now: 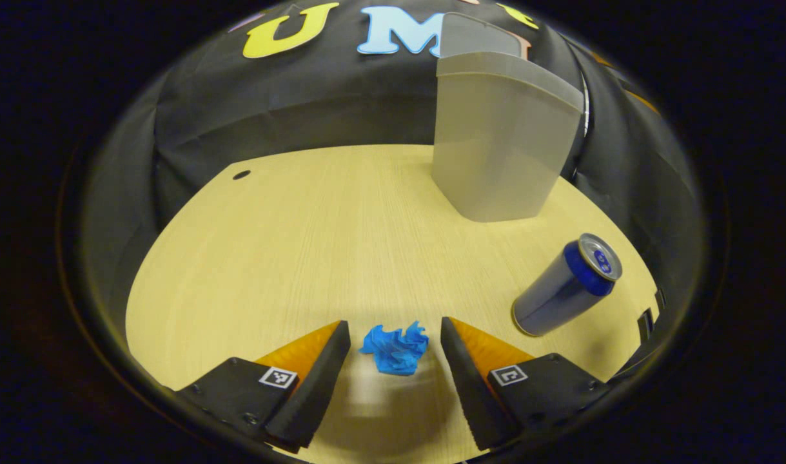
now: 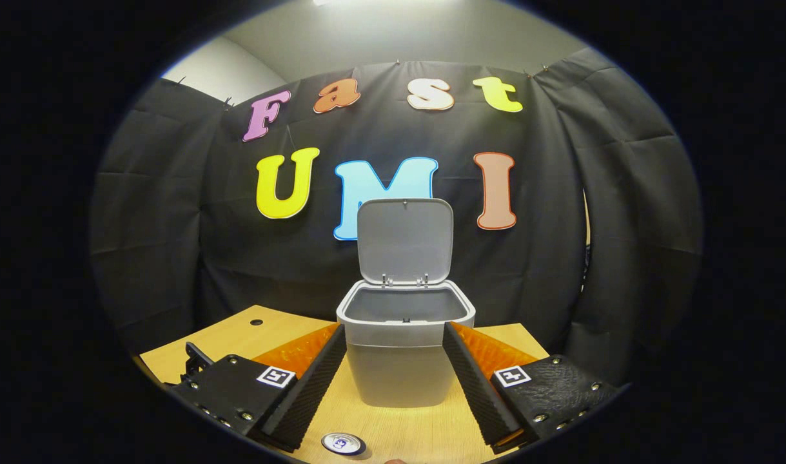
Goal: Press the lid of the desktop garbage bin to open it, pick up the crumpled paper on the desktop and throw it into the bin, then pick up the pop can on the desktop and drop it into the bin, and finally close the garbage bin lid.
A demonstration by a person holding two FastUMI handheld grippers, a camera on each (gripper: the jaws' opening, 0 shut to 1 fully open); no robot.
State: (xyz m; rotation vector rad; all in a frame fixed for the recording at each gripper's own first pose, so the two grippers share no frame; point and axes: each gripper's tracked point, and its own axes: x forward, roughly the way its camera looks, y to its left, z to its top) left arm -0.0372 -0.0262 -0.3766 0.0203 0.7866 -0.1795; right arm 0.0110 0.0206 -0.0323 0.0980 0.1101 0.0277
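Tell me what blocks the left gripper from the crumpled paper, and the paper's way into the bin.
Nothing visible. The crumpled paper lies on bare table between the open left gripper fingers; the bin lid stands open.

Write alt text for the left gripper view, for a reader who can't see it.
The left gripper hangs open over a wooden desktop, its two fingers flanking a blue crumpled paper. A blue pop can stands to the right, and a grey garbage bin sits farther back, its lid raised.

Left gripper [image 1: 396,338] and right gripper [image 2: 394,345]: each has 2 wedge fingers, ribbed pads, black screwed mounts, square black-white marker tags.
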